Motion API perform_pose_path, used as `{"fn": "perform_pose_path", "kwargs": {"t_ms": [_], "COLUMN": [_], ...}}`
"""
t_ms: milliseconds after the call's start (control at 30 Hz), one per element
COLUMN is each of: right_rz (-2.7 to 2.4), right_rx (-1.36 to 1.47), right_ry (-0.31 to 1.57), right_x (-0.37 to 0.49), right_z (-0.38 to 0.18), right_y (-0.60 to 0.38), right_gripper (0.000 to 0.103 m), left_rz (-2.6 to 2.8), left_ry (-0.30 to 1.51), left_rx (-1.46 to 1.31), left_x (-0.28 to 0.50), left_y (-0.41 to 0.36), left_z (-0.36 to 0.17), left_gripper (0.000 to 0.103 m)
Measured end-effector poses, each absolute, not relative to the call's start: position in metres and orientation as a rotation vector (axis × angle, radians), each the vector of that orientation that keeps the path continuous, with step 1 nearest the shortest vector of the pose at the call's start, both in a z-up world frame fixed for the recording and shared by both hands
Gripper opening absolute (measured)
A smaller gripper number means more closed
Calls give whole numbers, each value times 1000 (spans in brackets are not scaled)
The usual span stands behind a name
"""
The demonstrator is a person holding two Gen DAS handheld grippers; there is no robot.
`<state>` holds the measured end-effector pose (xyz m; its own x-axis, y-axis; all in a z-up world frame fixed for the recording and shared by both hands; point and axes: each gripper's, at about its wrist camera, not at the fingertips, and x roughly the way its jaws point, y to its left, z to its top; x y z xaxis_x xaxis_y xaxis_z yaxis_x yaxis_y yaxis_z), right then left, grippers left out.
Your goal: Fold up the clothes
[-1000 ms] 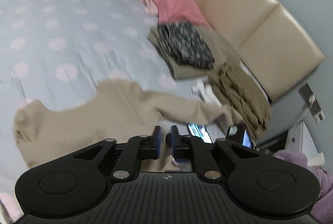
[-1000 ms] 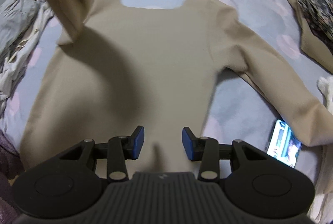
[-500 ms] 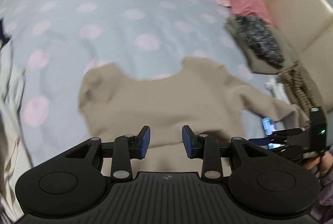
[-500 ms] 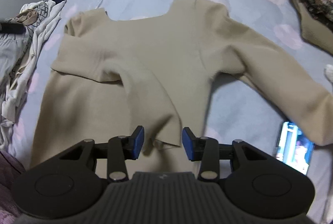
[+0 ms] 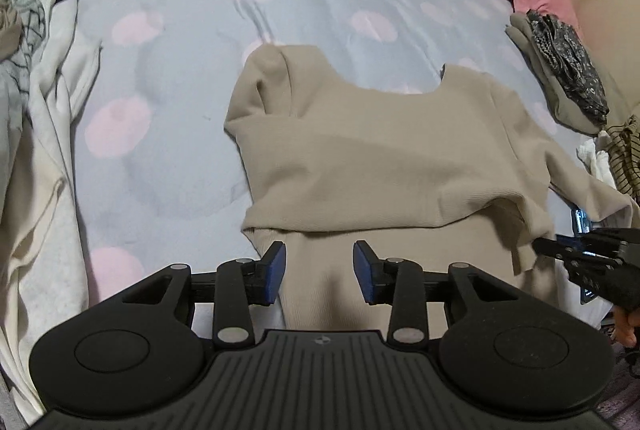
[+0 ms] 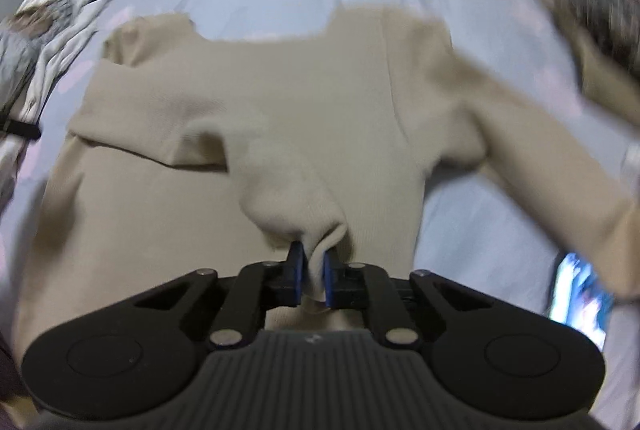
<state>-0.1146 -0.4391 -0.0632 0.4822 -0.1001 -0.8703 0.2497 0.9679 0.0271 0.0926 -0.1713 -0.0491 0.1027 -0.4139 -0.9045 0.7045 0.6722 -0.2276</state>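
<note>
Pinching the cuff of a folded-over sleeve (image 6: 296,206) between its blue pads, the right gripper (image 6: 311,276) sits low at centre of the right wrist frame. The beige sweater (image 5: 384,158) lies across the middle of the left wrist frame on a blue polka-dot bedsheet (image 5: 192,30). The left gripper (image 5: 319,272) hovers over its lower body, fingers spread with nothing between. A phone (image 6: 580,294) glows at lower right.

One beige sweater (image 5: 384,158); two tools (image 5: 319,272) (image 6: 311,278); perhaps one phone (image 6: 580,294).
</note>
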Motion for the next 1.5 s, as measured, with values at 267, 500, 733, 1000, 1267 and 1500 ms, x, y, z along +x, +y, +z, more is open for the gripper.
{"fn": "perform_pose_path", "kwargs": {"t_ms": [267,500,733,1000,1267,1500], "right_rz": [100,334,308,75,-90,-21], "right_rx": [-340,-538,-353,-48,290,465], "right_ry": [1097,1160,1181,1108,1072,1171], "right_x": [-143,-167,-163,-155,-153,-159], "right_z": [-64,-85,-70,-42,-34,-64], "right_y": [-340,-293,-322,-378,-431,-438], "right_gripper": [10,20,33,35,38,38], "left_rz": [-829,-842,-842,-808,-802,-780], "left_ry": [1200,1173,1138,1153,1140,1167], "left_rx": [311,353,383,356,330,341], "left_x": [85,73,65,71,72,76], "left_y": [-174,-171,-162,-150,-147,-140], "left_z": [-50,-47,-40,-38,-31,-48], "left_gripper": [34,34,34,35,36,36]}}
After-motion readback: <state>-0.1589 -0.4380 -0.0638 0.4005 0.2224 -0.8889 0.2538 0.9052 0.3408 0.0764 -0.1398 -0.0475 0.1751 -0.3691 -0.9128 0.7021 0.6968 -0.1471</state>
